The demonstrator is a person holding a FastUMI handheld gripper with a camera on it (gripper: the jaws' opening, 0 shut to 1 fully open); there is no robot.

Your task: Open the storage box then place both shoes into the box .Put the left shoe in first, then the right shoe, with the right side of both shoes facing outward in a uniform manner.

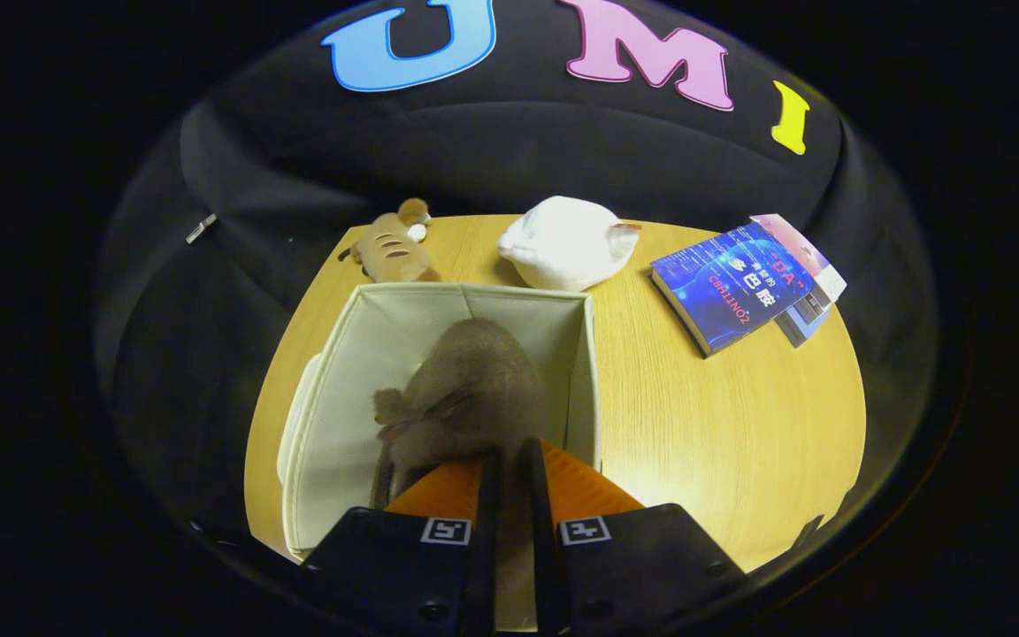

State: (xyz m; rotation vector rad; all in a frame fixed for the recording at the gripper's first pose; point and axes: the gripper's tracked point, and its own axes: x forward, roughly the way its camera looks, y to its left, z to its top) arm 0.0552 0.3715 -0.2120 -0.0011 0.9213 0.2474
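Gripper (509, 460) pinches the brown shoe (474, 389), fingers nearly closed on its edge. Shoe hangs inside the open storage box (341, 354) on the table (722, 416).

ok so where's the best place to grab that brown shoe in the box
By the thin rear collar, from above. The shoe stands in the open box, whose walls block any side approach, and the gripper is already closed on that edge.

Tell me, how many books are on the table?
2. One blue book lies on the table, right of the storage box. A second book lies partly under it. The gripper holds a brown shoe over the box.
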